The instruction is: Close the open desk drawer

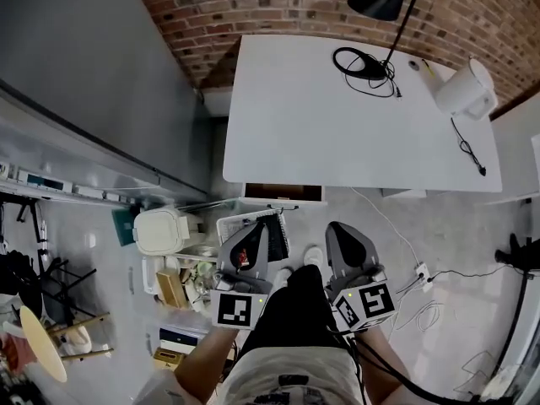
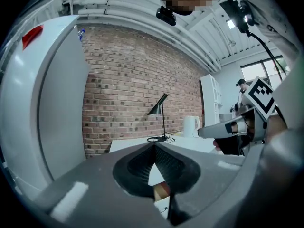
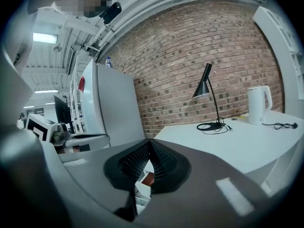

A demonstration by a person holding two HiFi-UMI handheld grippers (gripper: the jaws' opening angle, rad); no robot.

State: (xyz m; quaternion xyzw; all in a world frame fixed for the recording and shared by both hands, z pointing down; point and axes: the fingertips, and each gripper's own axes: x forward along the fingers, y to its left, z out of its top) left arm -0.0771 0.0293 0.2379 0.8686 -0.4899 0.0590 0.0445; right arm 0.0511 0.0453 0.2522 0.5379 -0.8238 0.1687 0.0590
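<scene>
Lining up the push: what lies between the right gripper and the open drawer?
Nothing; the head view shows only bare floor between the right gripper and the drawer.

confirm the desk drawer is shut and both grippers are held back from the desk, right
No, the drawer is open, sticking out under the desk's front edge in the head view. The left gripper and right gripper are indeed held back from it.

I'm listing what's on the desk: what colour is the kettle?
White. The kettle shows best in the right gripper view, standing against the brick wall.
</scene>
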